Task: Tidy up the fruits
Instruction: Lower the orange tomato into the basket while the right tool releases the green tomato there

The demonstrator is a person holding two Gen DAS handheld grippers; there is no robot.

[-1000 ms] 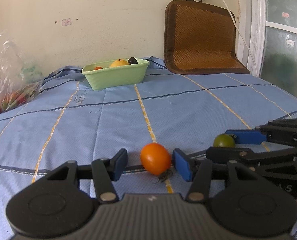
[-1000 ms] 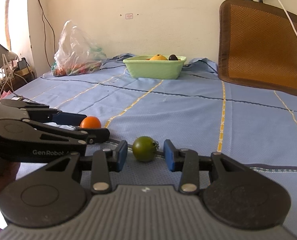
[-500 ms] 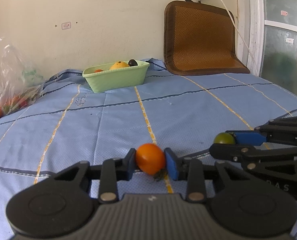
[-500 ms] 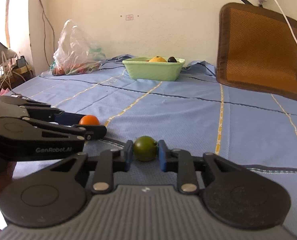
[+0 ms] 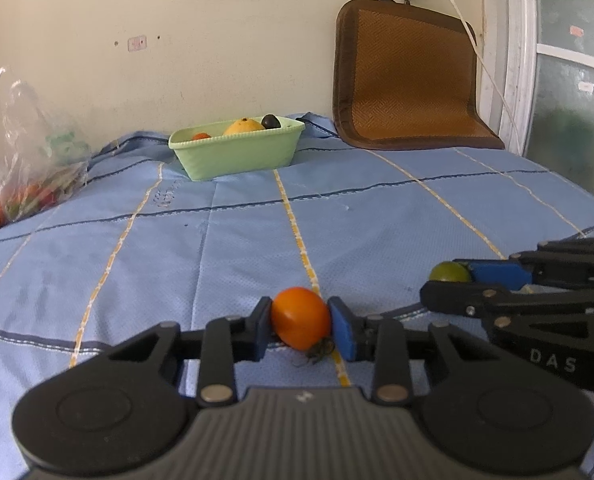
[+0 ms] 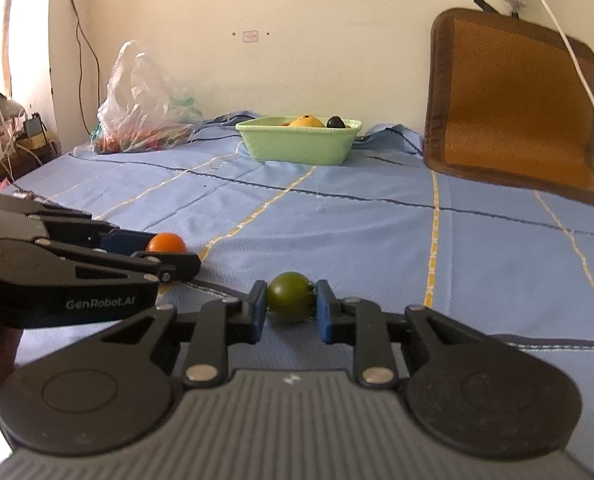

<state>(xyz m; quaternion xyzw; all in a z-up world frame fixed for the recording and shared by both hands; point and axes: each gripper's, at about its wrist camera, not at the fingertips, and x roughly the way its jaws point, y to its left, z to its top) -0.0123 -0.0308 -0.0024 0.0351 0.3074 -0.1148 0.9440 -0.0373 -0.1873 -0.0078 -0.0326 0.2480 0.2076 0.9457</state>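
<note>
Orange tomato (image 5: pixel 301 317) clamped in left jaws; green tomato (image 6: pixel 290 297) in right; open bedspread (image 5: pixel 237 240) ahead.

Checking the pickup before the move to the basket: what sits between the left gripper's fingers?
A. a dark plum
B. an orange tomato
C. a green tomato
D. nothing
B: the left gripper has both blue pads against the orange tomato, while the green tomato is in the right gripper.

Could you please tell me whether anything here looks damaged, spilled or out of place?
Nothing stands out: the left gripper grips an intact orange tomato, the right gripper a green tomato.
</note>
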